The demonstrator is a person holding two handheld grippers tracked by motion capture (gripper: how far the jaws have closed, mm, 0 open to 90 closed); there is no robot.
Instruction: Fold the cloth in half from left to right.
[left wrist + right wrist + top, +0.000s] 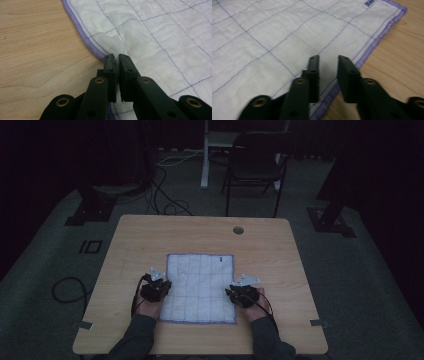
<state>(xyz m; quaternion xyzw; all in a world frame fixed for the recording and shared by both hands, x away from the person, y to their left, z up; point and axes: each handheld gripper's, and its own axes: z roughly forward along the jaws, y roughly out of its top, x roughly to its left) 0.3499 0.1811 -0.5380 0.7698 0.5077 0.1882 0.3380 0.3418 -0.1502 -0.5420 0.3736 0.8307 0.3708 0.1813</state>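
A white quilted cloth (200, 287) with purple stitching and a purple hem lies flat on the wooden table (145, 235). At its left edge my left gripper (156, 287) is shut on the hem. In the left gripper view the jaws (116, 56) pinch a small raised fold of the cloth (162, 30). My right gripper (243, 292) sits at the cloth's right edge. In the right gripper view its jaws (328, 58) stand apart over the flat cloth (274, 37) near the hem, with a clear gap between them.
A small blue label (369, 3) marks the cloth's far right corner. A round cable hole (238, 230) sits in the table's far side. Beyond the table stand a dark chair (255, 165) and floor cables (165, 195).
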